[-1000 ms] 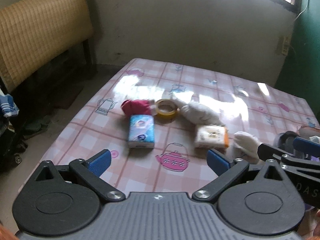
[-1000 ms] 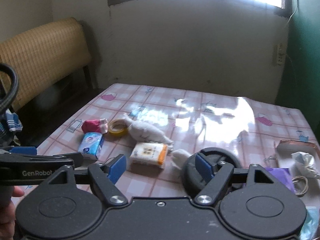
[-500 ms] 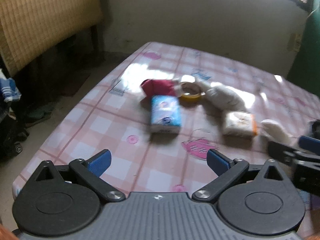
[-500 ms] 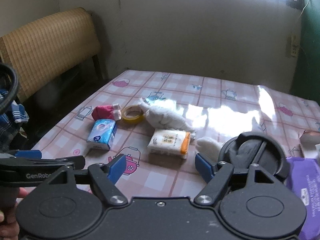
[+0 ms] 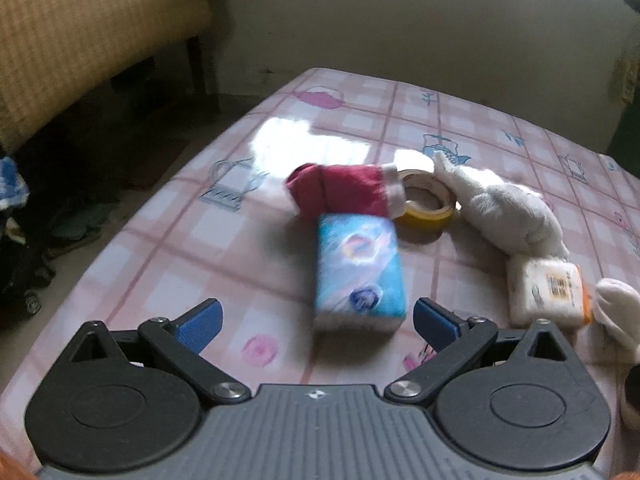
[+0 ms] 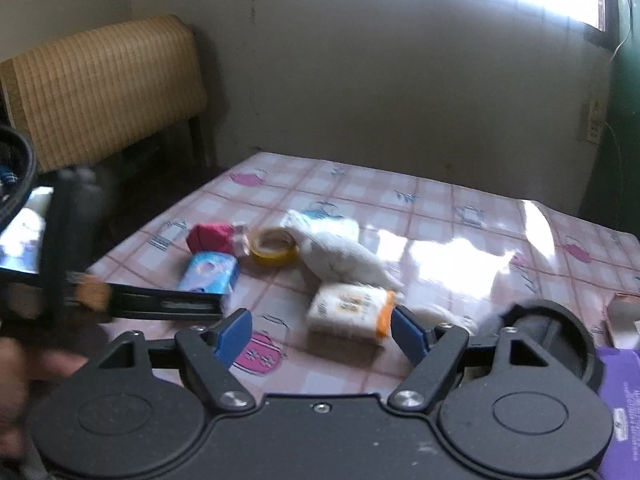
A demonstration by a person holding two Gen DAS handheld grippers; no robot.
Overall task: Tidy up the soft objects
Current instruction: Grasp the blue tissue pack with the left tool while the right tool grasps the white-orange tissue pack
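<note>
1. My left gripper (image 5: 316,318) has its fingers spread wide and holds nothing; the blue plastic tissue pack (image 5: 358,270) lies on the pink checked tablecloth (image 5: 192,236) just ahead of them.
2. My right gripper (image 6: 322,330) is also spread and empty, with the white-and-orange tissue pack (image 6: 350,308) just in front.
3. The red folded cloth (image 5: 340,192), yellow tape roll (image 5: 426,204) and white plush toy (image 5: 504,212) lie scattered close together.
4. By my judgement nothing is sorted yet; all the gathering is left.
</note>
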